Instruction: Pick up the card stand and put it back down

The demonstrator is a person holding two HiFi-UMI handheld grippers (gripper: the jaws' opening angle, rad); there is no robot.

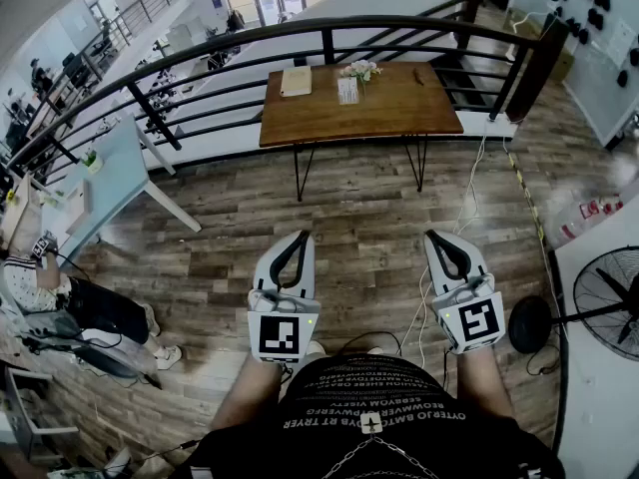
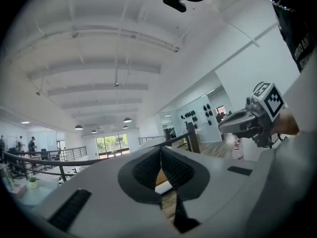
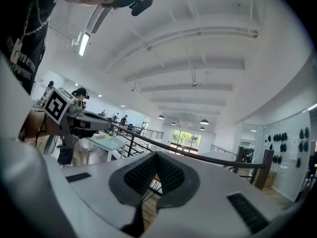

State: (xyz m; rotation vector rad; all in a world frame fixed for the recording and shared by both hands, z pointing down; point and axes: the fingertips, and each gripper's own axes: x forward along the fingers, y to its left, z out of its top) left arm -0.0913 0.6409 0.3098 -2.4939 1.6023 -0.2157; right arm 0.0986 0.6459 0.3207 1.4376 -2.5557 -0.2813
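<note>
My left hand-held gripper [image 1: 301, 239] and right hand-held gripper [image 1: 433, 238] are pressed together; the card stand [image 1: 347, 90] sits on the tabletop [image 1: 399, 108] well ahead.

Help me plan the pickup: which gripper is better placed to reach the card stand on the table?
Left, though barely. The card stand on the table lies slightly closer to the left gripper than the right gripper; both are shut, empty and far off.

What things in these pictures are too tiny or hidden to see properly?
- Head view: card stand on the wooden table, too small to read.
- Head view: fan, cut off by the right edge.
- Left gripper view: the table, mostly hidden behind the shut left gripper.
</note>
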